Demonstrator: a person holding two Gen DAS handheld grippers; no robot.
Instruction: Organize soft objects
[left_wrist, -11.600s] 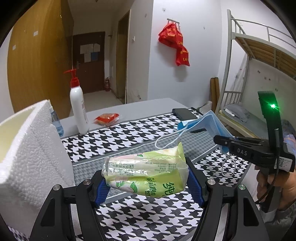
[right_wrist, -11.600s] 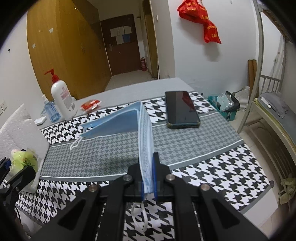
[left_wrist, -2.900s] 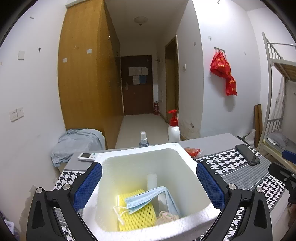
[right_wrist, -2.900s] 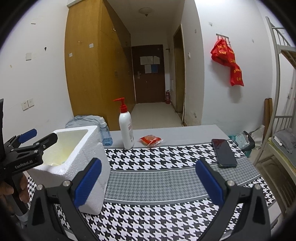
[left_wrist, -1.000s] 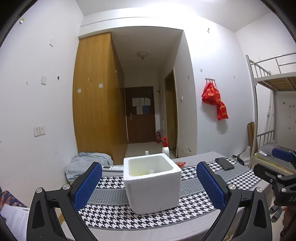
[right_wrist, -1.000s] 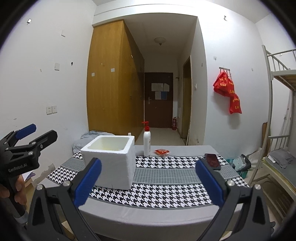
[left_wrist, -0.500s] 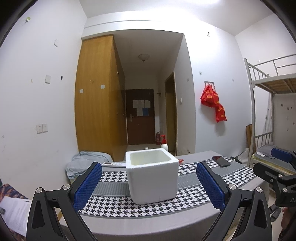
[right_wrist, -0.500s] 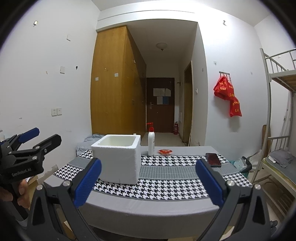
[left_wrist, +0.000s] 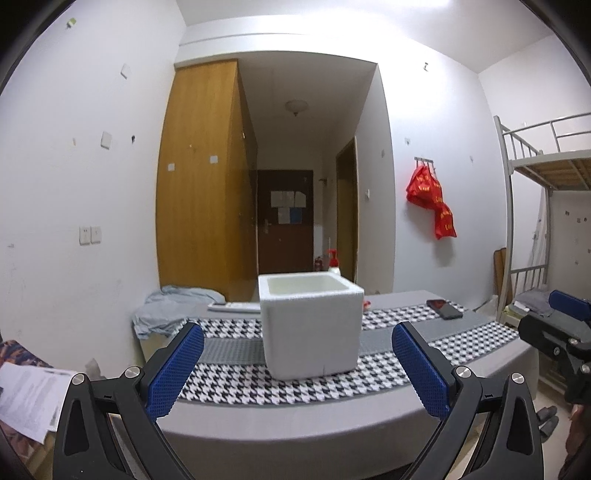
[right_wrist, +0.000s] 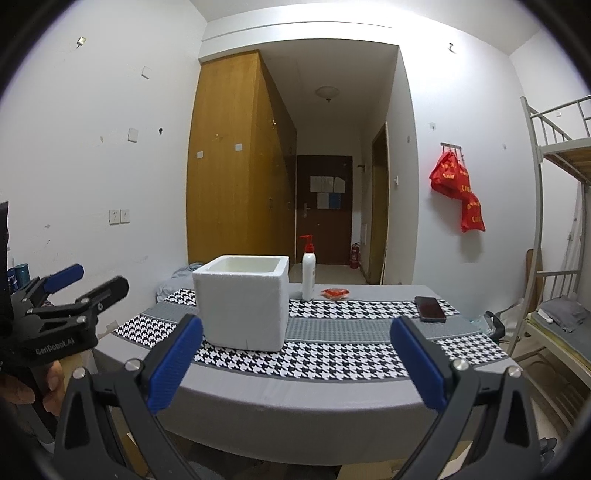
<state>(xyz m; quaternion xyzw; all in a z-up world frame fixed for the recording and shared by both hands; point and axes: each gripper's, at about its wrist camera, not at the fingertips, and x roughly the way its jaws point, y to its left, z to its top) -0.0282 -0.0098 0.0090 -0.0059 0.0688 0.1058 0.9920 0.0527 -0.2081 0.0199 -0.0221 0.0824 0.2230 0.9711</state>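
Foam box (left_wrist: 310, 325) sits on the table (left_wrist: 369, 402), on the houndstooth runner (left_wrist: 461, 343), left of centre, open top up; contents hidden from both views. Left gripper (left_wrist: 301, 369) spread wide, nothing between the blue pads (left_wrist: 175, 369), held near edge of table and apart from the box. Right gripper (right_wrist: 299, 362) also spread wide, holding nothing, off the near edge. In the right wrist view the left unit shows at far left with "GenRobot.AI" printed on its body. Pump bottle (right_wrist: 308, 269), white with red pump, stands just behind the box on its right; label text too small to read. Red packet (right_wrist: 335, 293) lies right of the bottle. Phone (right_wrist: 429, 308) lies face up at the right end of the runner. Red bags (right_wrist: 458, 192) with yellow lettering, unreadable, hang on the right wall.
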